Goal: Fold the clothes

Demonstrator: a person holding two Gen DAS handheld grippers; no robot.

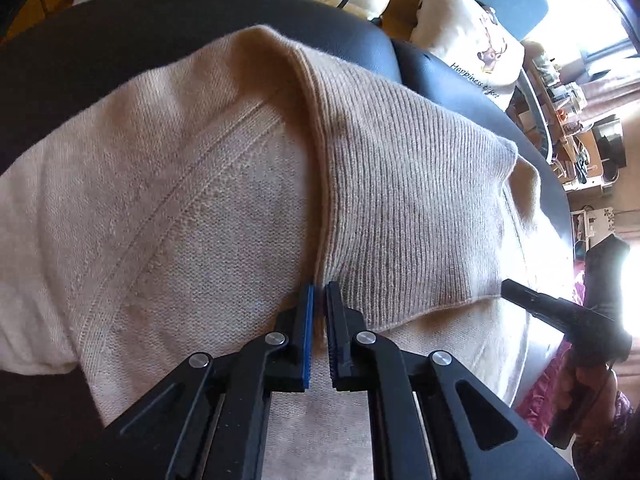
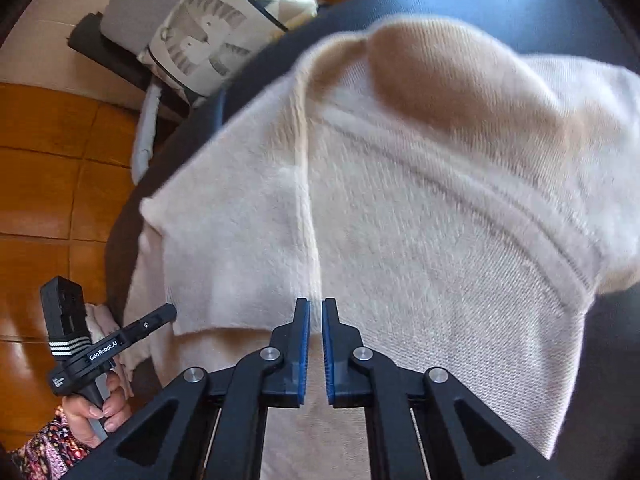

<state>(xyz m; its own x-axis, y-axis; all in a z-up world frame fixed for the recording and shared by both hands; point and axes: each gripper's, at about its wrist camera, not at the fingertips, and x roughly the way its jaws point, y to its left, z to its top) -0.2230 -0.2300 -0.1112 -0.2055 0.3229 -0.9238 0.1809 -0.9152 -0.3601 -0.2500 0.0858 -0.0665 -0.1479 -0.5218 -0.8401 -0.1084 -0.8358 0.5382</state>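
A cream knit sweater (image 1: pixel 180 184) lies spread over a dark padded seat (image 1: pixel 120 28). Its ribbed hem (image 1: pixel 400 184) is folded over the plain knit. My left gripper (image 1: pixel 319 292) is shut on a raised ridge of fabric where the ribbed edge meets the body. In the right wrist view the sweater (image 2: pixel 420 220) fills the frame, and a pinched crease runs down into my right gripper (image 2: pixel 315 306), which is shut on it. The right gripper (image 1: pixel 508 286) touches the hem's corner at the right. The left gripper (image 2: pixel 170 312) shows at the sweater's left edge, held by a hand (image 2: pixel 100 408).
Patterned cushions (image 2: pixel 208 36) lean behind the seat, and a white printed pillow (image 1: pixel 472 48) sits at the back right. A wooden floor (image 2: pixel 48 168) lies to the left. Cluttered shelves (image 1: pixel 568 112) stand by a bright window at the right.
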